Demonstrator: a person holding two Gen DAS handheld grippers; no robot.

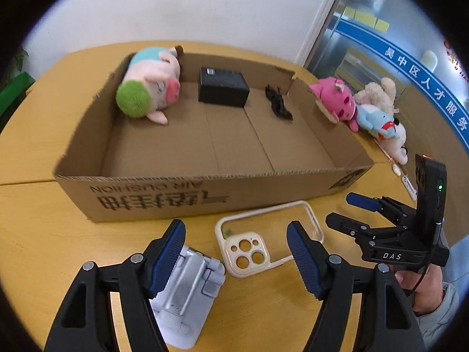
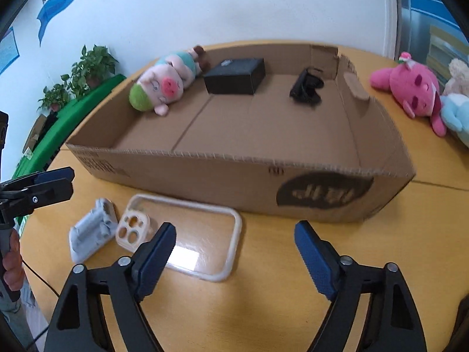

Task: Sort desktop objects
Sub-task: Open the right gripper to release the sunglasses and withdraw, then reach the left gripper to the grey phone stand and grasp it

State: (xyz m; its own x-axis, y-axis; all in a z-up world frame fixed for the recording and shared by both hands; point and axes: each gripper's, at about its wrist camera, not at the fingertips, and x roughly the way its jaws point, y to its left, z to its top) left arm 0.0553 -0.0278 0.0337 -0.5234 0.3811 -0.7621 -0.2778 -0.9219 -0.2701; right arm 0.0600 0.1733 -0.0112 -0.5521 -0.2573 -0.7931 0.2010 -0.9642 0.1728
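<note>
"AIR CUSHION" on cardboard box [image 1: 152,196]

We see both views bright and evenly lit, with soft shadows beneath the cardboard box [image 1: 187,196]. A white glare patch sits on the clear phone case [image 2: 187,256]. Fisheye lenses bend the edges into dark rounded corners. Slight motion blur softens the box lettering.

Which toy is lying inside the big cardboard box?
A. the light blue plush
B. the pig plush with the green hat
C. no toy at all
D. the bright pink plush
B: the pig plush with the green hat lies in a far corner of the cardboard box, while the bright pink plush and light blue plush lie outside it on the table.
</note>
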